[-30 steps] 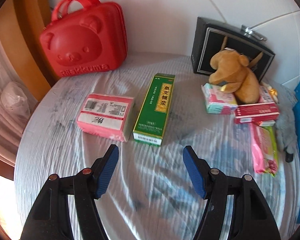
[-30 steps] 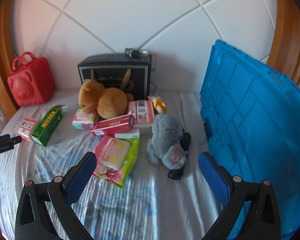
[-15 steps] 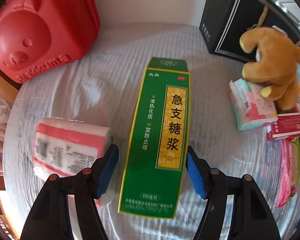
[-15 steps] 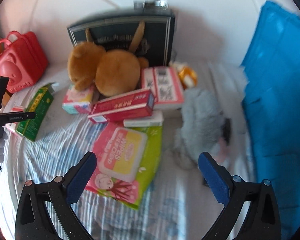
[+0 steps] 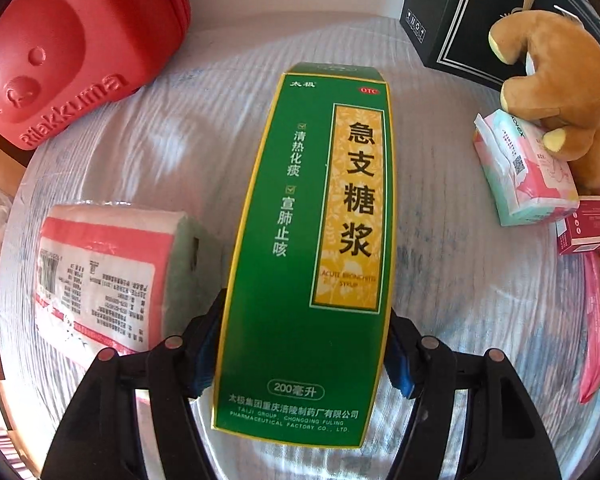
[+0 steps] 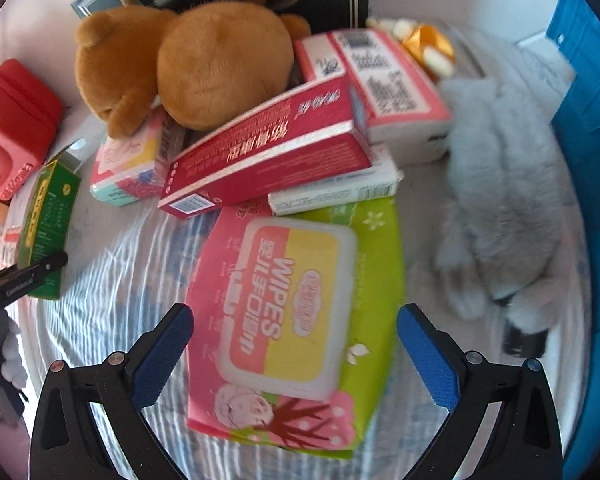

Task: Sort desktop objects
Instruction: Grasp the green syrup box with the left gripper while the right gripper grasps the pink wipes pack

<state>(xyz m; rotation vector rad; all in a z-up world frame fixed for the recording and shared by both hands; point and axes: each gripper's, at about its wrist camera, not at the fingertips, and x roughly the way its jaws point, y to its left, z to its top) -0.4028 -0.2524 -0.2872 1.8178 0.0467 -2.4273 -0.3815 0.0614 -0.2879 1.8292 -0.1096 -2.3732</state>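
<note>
My left gripper [image 5: 304,344] has its blue pads on both long sides of a green syrup box [image 5: 320,232] that lies on the white cloth. The box also shows at the left of the right wrist view [image 6: 46,224]. A pink tissue pack [image 5: 100,276] lies just left of the box. My right gripper [image 6: 294,348] is open, its fingers either side of a pink and green wipes pack [image 6: 296,300], not touching it. Behind the wipes lie a red box [image 6: 268,156], a white box [image 6: 336,192] and a brown plush bear [image 6: 188,64].
A red Rilakkuma case [image 5: 68,48] stands at the back left, a black gift box [image 5: 472,20] at the back. A grey plush [image 6: 504,216] lies right of the wipes, beside a blue crate [image 6: 592,160]. A teal and pink tissue pack [image 5: 520,172] sits under the bear.
My left gripper moved forward around the green box and closed its pads onto the sides. My right gripper moved forward and down until the wipes pack lay between its open fingers.
</note>
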